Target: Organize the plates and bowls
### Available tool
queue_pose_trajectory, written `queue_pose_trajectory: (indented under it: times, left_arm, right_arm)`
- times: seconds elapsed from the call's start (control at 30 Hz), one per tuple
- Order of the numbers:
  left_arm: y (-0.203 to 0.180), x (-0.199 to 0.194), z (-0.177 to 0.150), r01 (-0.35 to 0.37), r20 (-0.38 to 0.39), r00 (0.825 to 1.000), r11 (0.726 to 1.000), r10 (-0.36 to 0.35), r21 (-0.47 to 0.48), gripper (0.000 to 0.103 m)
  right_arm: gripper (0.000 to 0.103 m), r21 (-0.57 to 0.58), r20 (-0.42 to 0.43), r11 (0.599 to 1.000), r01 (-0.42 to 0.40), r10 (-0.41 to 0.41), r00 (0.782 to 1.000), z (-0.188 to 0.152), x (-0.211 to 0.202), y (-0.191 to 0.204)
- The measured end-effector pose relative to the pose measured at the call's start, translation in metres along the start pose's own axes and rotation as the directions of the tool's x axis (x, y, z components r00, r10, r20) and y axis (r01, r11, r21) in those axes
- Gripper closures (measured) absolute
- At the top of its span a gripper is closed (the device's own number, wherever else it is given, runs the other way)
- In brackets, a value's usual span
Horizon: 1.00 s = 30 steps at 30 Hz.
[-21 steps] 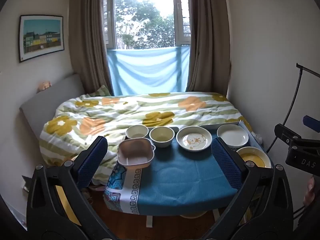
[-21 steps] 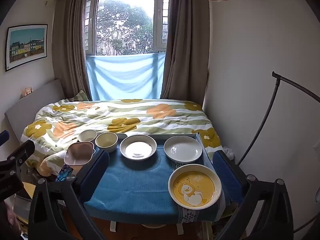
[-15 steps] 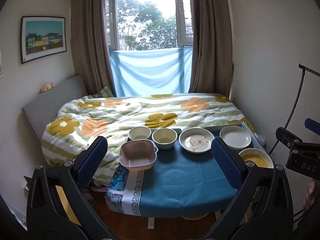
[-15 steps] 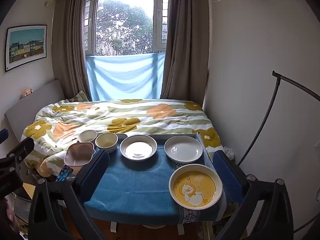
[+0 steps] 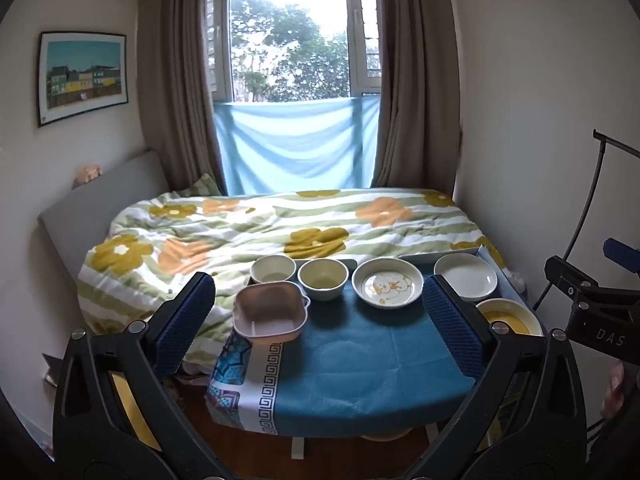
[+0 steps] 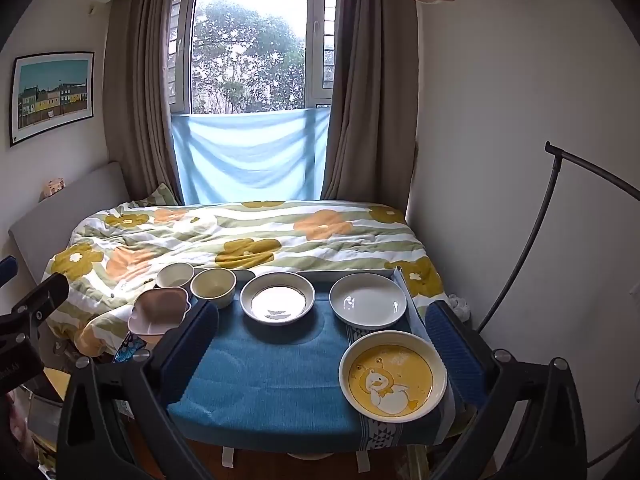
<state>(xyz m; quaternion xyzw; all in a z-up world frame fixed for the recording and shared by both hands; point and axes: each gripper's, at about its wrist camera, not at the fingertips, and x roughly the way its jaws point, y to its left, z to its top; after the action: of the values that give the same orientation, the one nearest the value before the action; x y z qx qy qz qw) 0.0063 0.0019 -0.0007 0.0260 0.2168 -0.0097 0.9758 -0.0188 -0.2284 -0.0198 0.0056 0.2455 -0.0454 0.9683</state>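
Each gripper is built of black plastic frames shaped like open triangles. On the left gripper [image 5: 318, 320], the fingers [image 5: 184, 320] are faced with dark blue ribbed pads, and silver round screws are set at the joints. The same black frames, blue pads and silver screws are seen on the right gripper [image 6: 320, 344]. White letters "DAS" are printed on its black body.

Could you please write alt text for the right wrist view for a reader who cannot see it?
The open, empty right gripper frames a blue-clothed table holding a yellow duck plate, two white plates and three bowls. Behind lie a floral-quilted bed and a curtained window.
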Motion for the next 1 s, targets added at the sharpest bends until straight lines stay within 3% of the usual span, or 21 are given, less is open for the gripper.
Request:
queue_pose_trajectory:
  times: [1.0]
  left_arm:
    - [-0.011,-0.003,-0.004,-0.015,-0.008,1.0,1.0,0.015,0.014,0.001]
  right_arm:
    - [0.0,0.01,0.021,1.0,-0.007,0.007,1.0,-0.001,-0.003,-0.007]
